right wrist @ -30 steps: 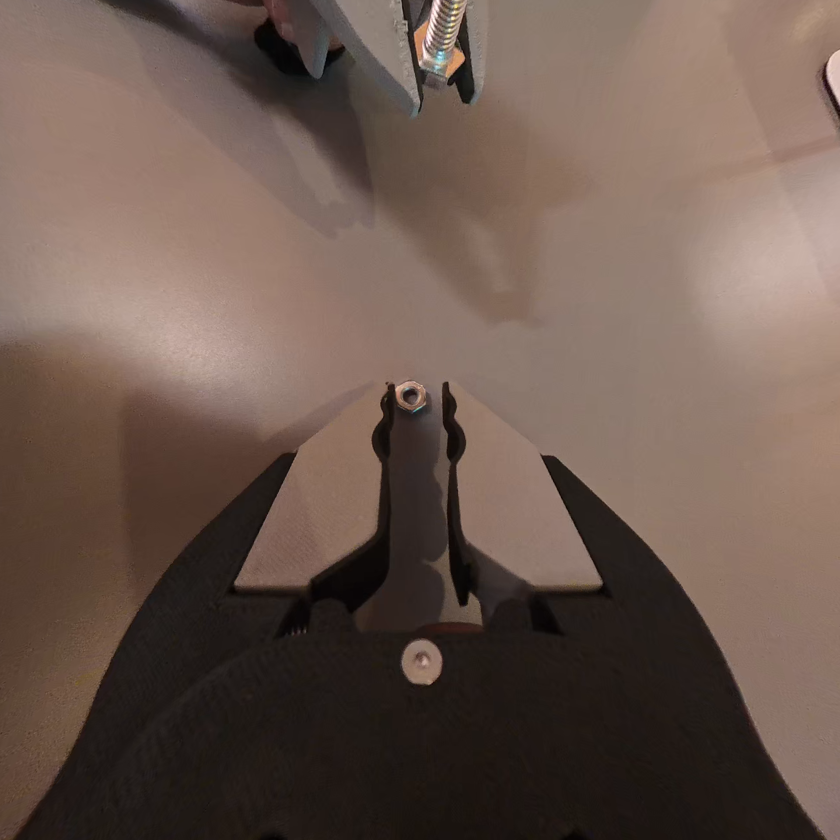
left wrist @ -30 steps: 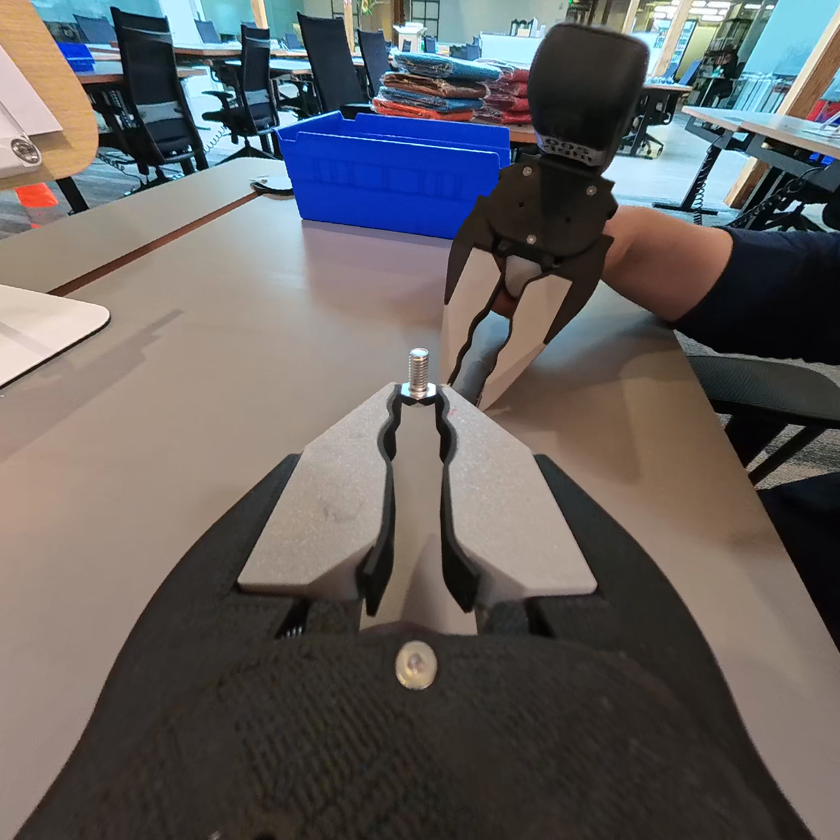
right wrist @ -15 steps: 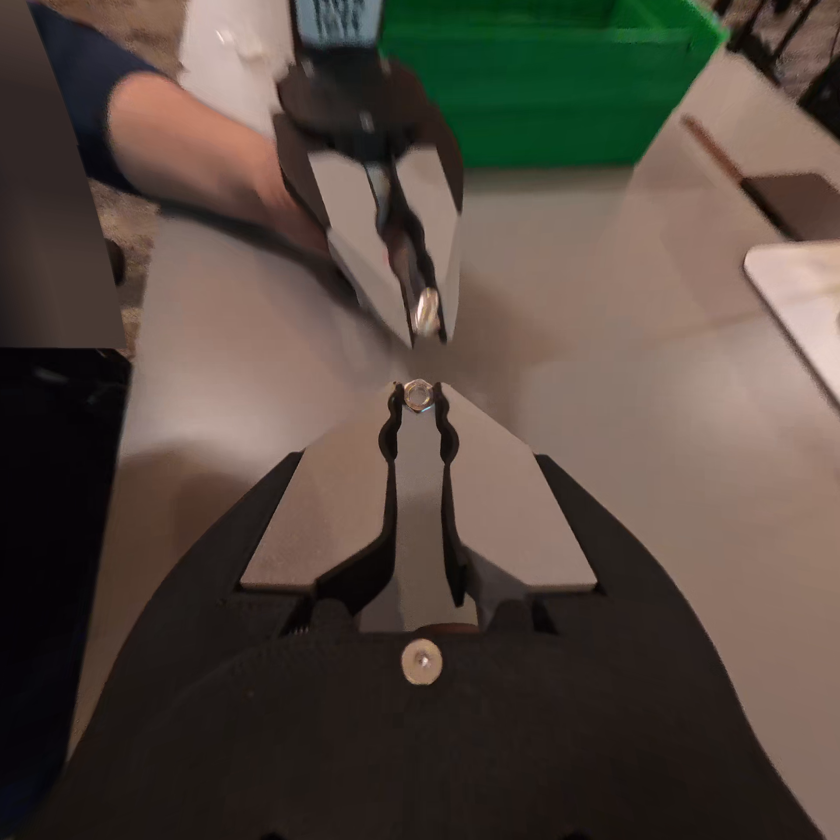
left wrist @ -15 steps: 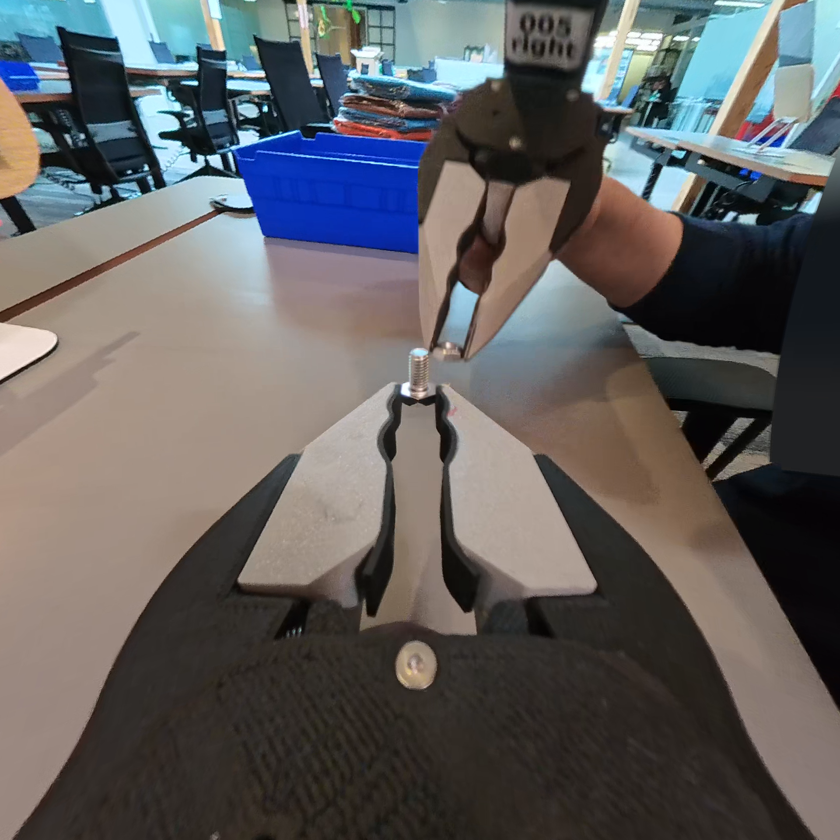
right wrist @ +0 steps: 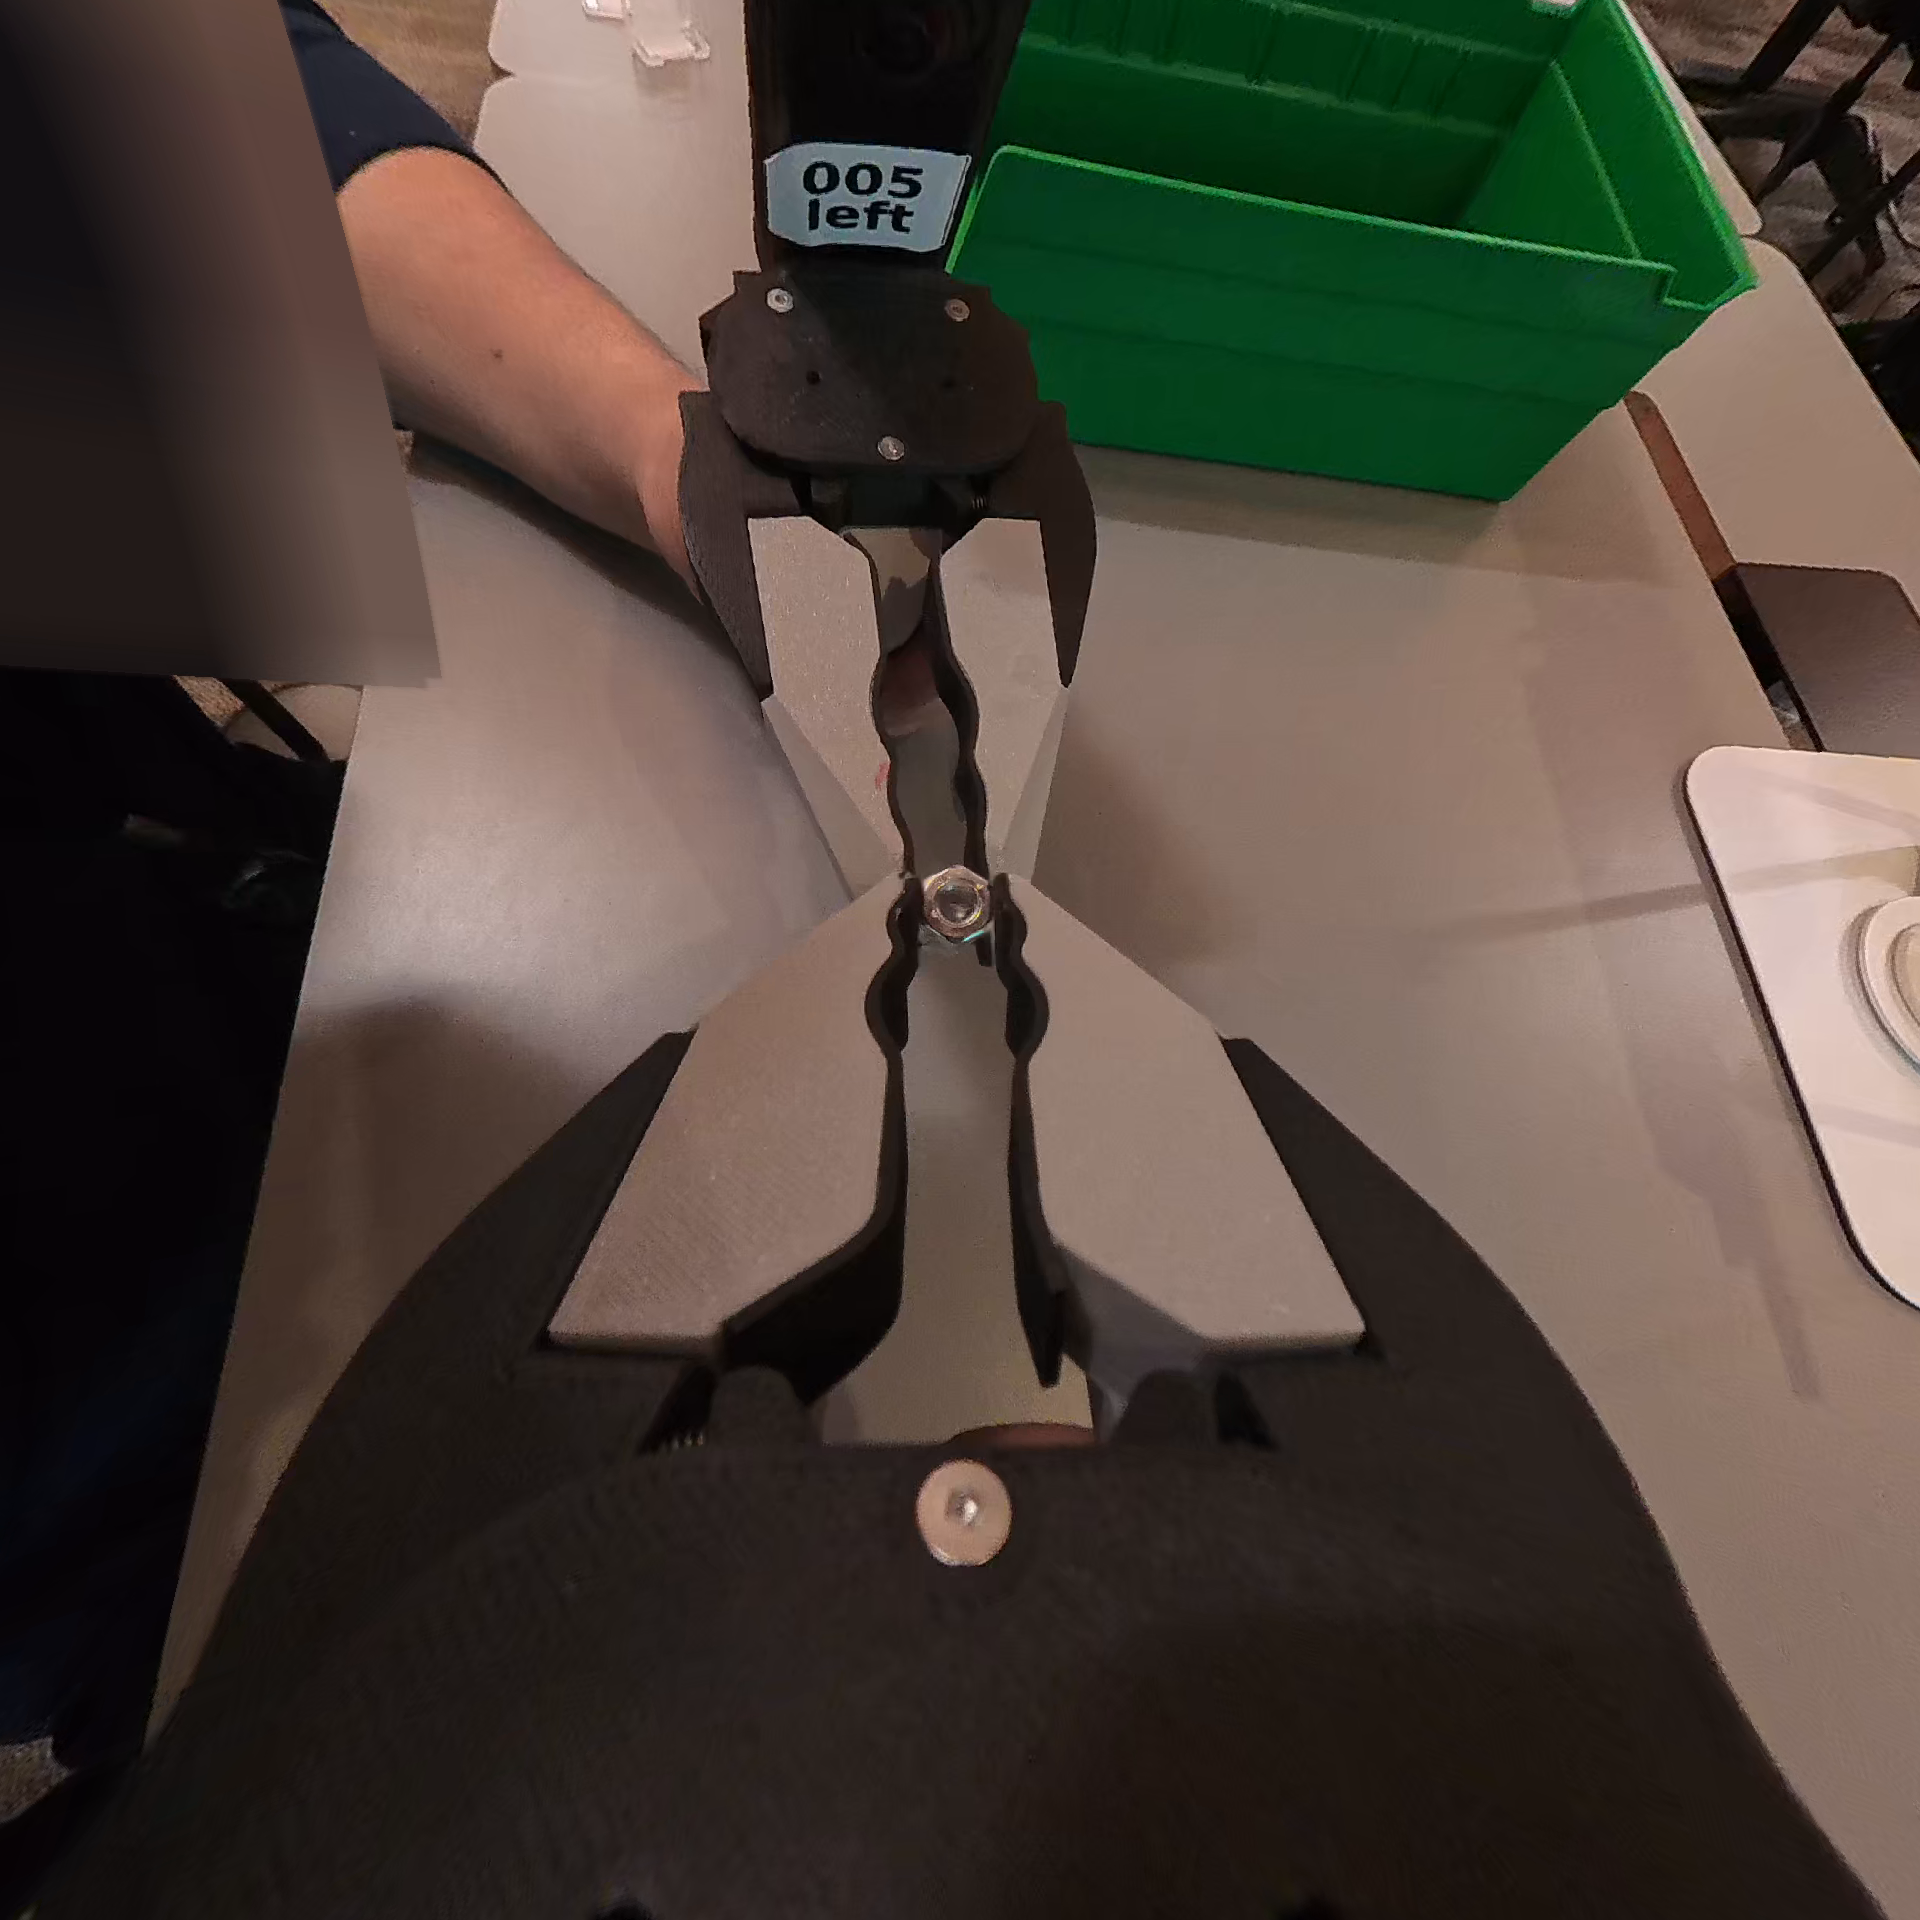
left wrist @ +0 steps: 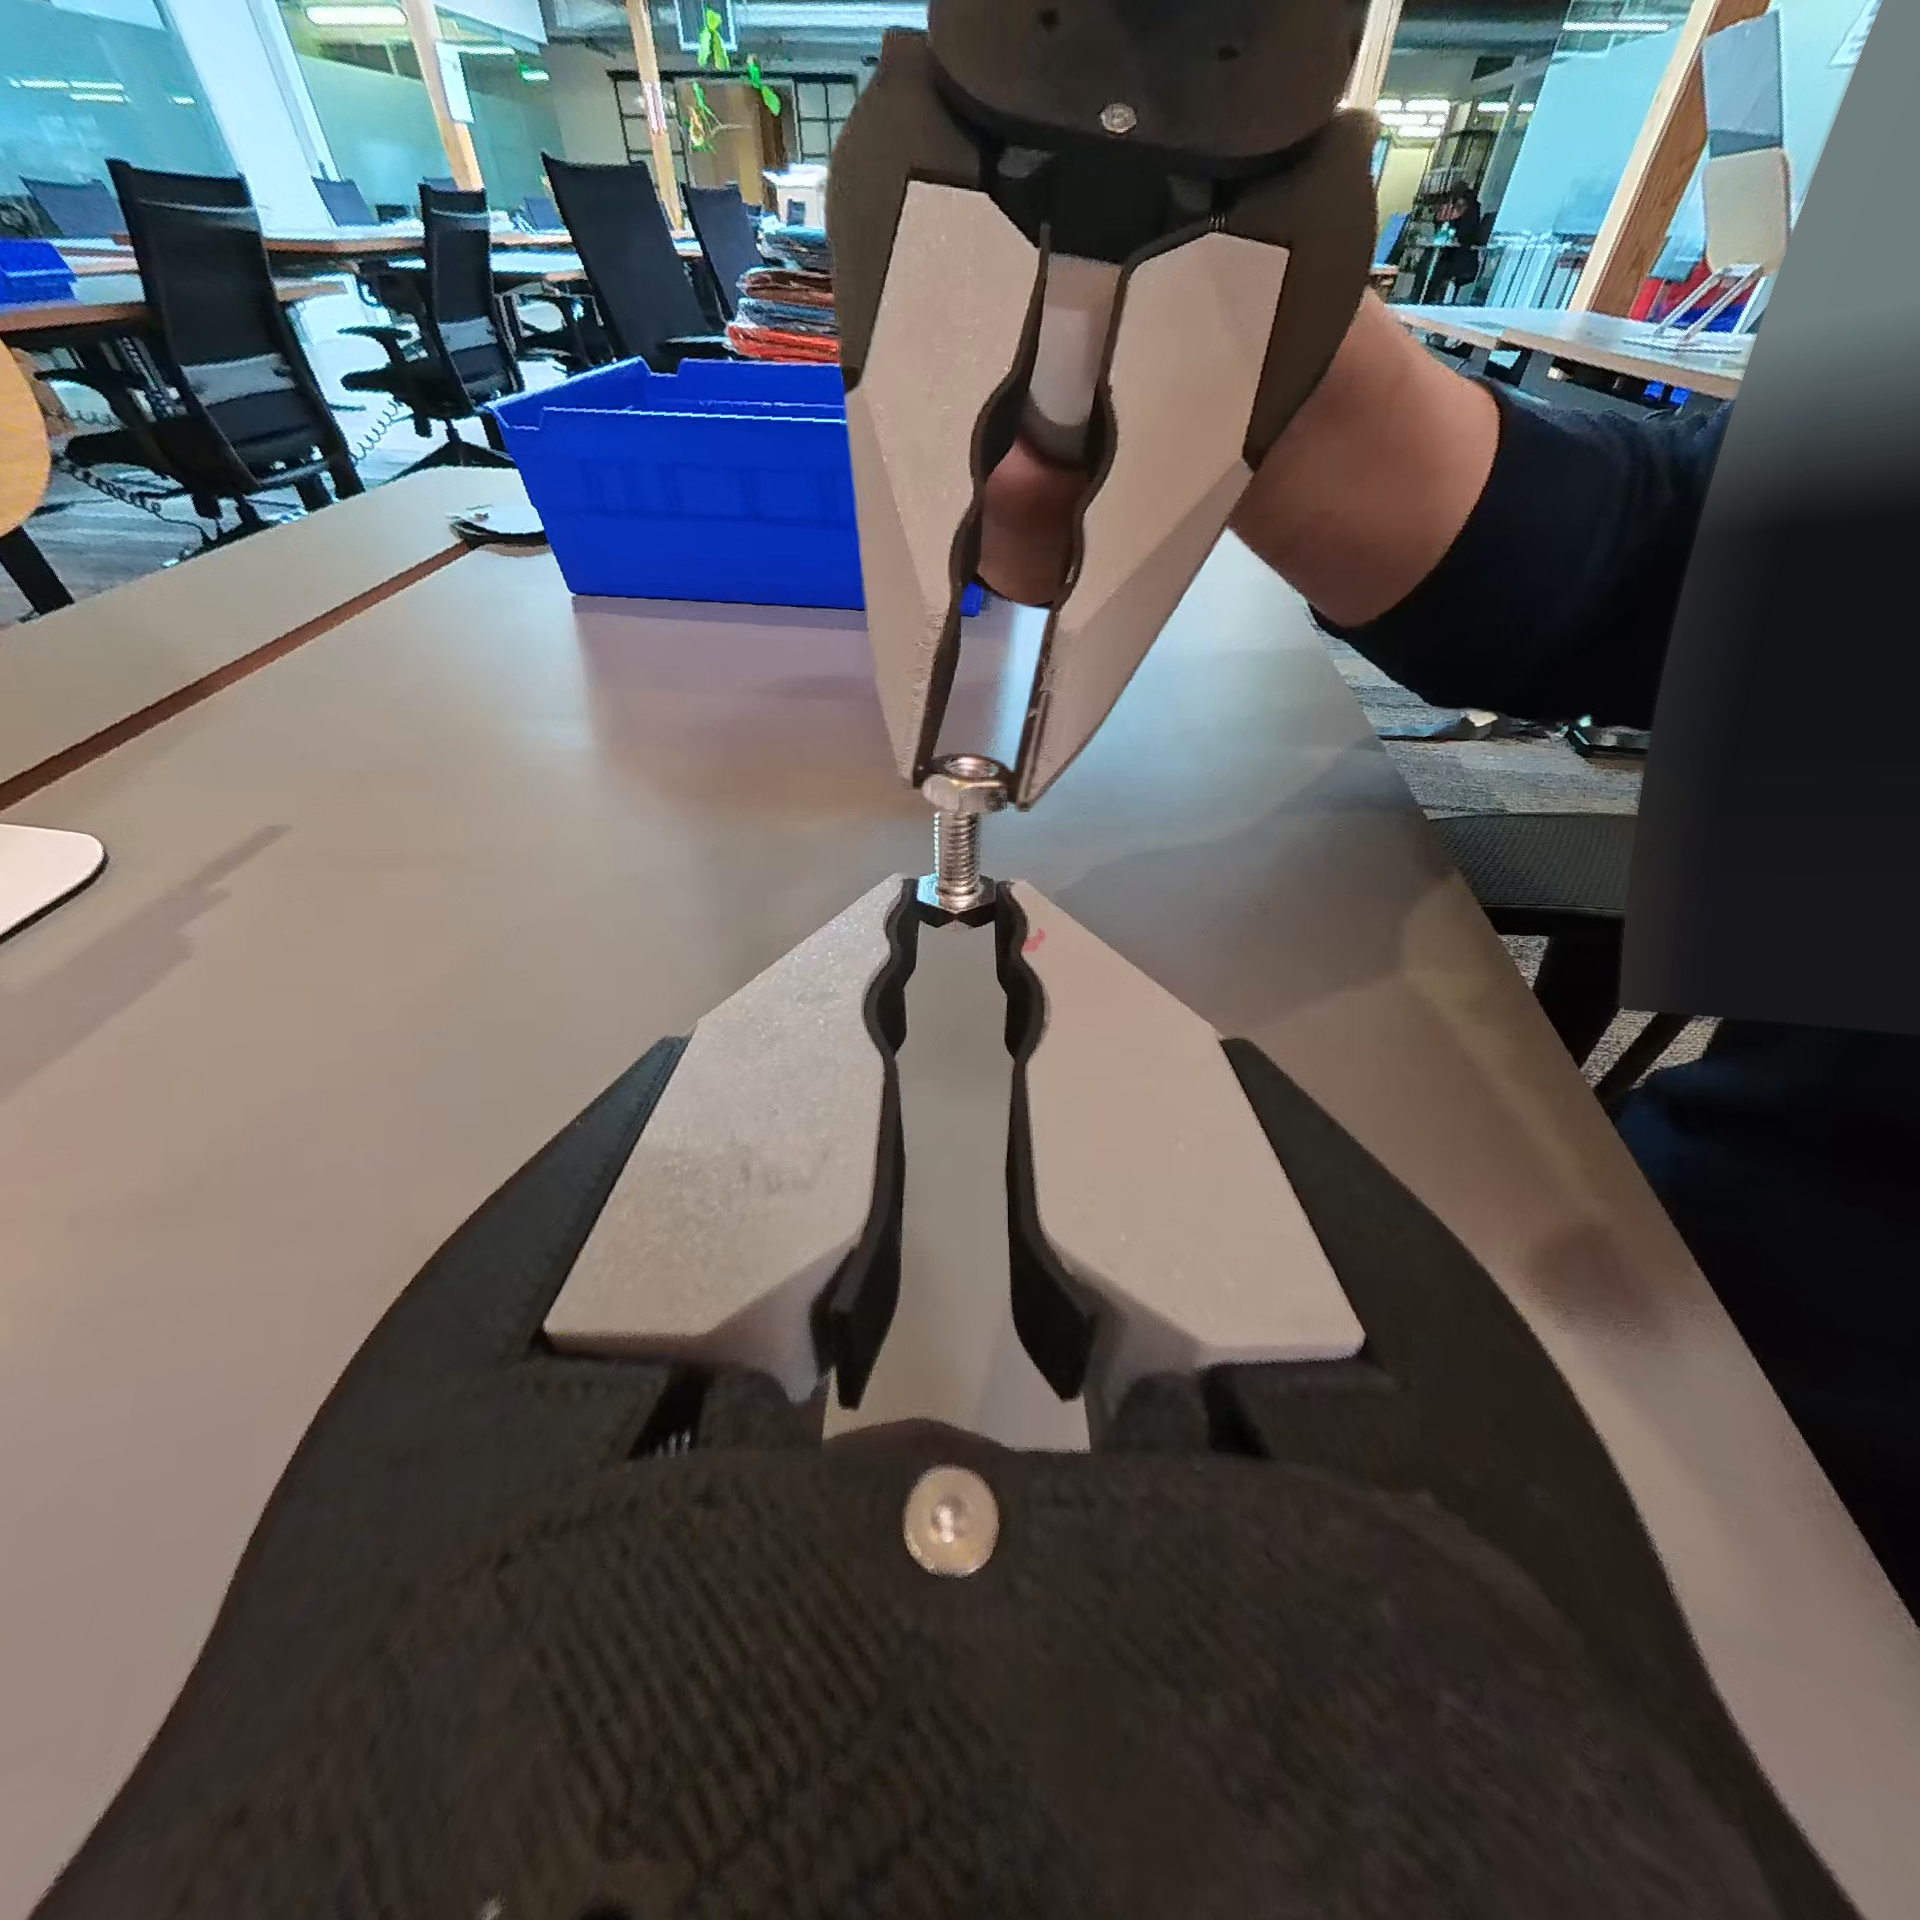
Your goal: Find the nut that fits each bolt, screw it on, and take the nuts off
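Lifted off the desk (left wrist: 436,831), right claw (left wrist: 966,781) now grips the silver nut (left wrist: 966,781) atop the bolt (left wrist: 954,857); left claw (left wrist: 954,906) clamps the bolt's head, open desk all round.

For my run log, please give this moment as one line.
left gripper: holds bolt upright | right gripper: holds nut on bolt tip

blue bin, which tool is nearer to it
Right. The right tool, pinching the nut above the bolt, reaches in from the blue bin's side; the left tool sits nearer the camera.
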`<action>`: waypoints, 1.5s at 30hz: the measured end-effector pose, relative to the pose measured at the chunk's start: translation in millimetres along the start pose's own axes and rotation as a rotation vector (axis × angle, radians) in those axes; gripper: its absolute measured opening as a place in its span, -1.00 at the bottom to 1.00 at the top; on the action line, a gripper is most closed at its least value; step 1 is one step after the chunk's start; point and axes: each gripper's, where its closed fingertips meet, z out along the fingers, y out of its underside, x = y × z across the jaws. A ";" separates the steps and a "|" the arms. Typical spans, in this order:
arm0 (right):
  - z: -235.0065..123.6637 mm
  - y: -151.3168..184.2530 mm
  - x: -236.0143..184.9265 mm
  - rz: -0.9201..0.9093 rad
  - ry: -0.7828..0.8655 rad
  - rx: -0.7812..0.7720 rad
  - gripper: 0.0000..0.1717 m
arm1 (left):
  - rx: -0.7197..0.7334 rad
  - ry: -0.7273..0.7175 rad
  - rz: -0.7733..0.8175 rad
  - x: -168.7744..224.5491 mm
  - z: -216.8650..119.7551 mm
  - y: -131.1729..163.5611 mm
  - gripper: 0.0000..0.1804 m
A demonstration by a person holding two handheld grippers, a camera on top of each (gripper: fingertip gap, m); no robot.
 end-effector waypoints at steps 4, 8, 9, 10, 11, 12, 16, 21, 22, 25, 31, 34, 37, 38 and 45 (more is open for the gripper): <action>3.0 0.4 -1.3 -0.013 -0.018 -0.023 -0.88 | -0.005 0.004 0.001 1.8 1.2 0.6 -0.87; 3.6 -0.3 0.1 -0.001 -0.030 -0.017 -0.88 | -0.008 -0.007 0.003 0.1 0.7 0.4 -0.87; 3.5 -0.4 -0.2 0.008 -0.038 -0.013 -0.88 | -0.010 -0.007 0.005 0.3 0.6 0.4 -0.87; 3.7 0.3 -0.7 0.013 -0.045 -0.015 -0.88 | -0.017 -0.009 0.011 0.5 0.8 1.2 -0.86; 4.0 1.9 -0.7 0.016 -0.049 -0.024 -0.88 | -0.028 -0.016 0.021 0.4 1.3 2.6 -0.87; 4.5 3.4 -1.3 0.021 -0.054 -0.036 -0.88 | -0.039 -0.022 0.033 0.3 1.9 4.2 -0.87; 5.8 6.2 0.4 0.056 -0.044 -0.069 -0.88 | -0.062 -0.045 0.034 -1.9 2.9 6.7 -0.86; 9.1 9.5 8.5 0.121 0.048 -0.095 -0.88 | -0.086 -0.108 0.007 -10.3 3.6 10.2 -0.87; 9.9 10.4 10.1 0.142 0.067 -0.096 -0.88 | -0.093 -0.124 0.005 -12.1 3.9 11.2 -0.87; 11.6 10.7 14.8 0.222 0.112 -0.070 -0.88 | -0.098 -0.167 -0.023 -16.4 4.5 12.0 -0.87; 17.6 17.9 20.5 0.354 0.183 -0.070 -0.88 | -0.158 -0.255 -0.005 -24.1 5.7 20.6 -0.87; 18.2 18.0 21.4 0.350 0.205 -0.061 -0.88 | -0.148 -0.241 -0.022 -24.3 5.5 19.9 -0.87; 16.2 15.5 22.3 0.338 0.209 -0.039 -0.84 | -0.142 -0.236 -0.016 -24.1 4.8 18.2 -0.87; 13.7 12.3 22.7 0.322 0.208 -0.019 -0.76 | -0.141 -0.235 -0.016 -24.2 4.5 17.9 -0.87; -10.4 0.9 13.7 0.103 0.096 0.172 -0.71 | -0.086 -0.125 -0.046 -12.3 6.9 11.6 -0.87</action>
